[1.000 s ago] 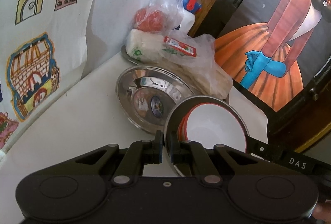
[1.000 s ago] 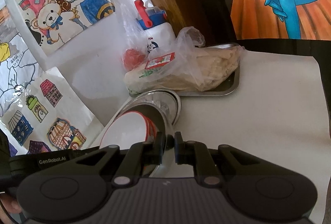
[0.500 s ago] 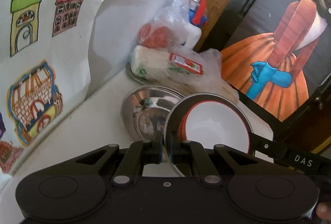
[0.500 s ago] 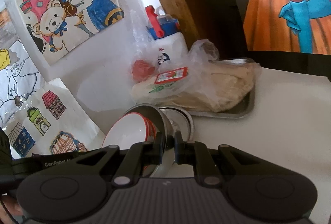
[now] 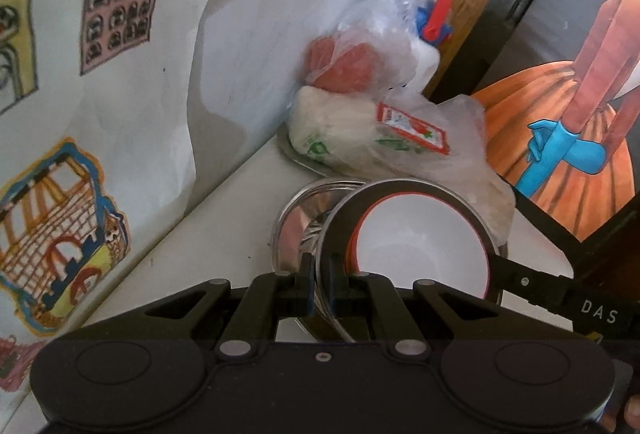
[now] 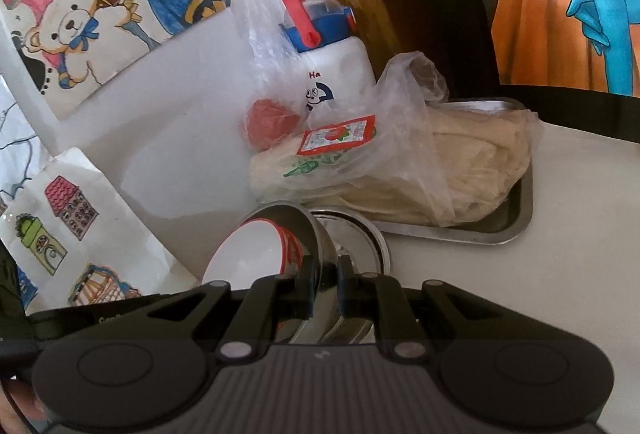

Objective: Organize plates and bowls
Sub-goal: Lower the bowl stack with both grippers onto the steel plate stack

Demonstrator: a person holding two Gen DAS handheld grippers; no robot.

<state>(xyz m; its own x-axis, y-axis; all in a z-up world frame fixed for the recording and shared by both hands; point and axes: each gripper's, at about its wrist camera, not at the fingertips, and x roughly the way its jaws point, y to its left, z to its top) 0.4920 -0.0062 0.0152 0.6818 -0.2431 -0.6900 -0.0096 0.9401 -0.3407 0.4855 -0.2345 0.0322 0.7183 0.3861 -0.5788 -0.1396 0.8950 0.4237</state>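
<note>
Both tongs advancing toward wall corner, steel plate (image 5: 296, 226) on desk (image 5: 224, 218) now nearer. Left tongs (image 5: 319, 276) pinching steel bowl (image 5: 400, 189) rim at 9 o'clock, right tongs (image 6: 324, 280) pinching it at 3. White bowl (image 5: 420, 246) nesting inside. Plate lying just below, toward 12; left tongs nearer.

Bare white tabletop (image 6: 500, 274) right of the steel plate (image 6: 372, 234); beyond, bagged food (image 6: 400, 169) on tray (image 6: 516, 222).

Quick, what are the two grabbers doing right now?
Left gripper: shut on the rim of the steel bowl.
Right gripper: shut on the same steel bowl's rim.
</note>
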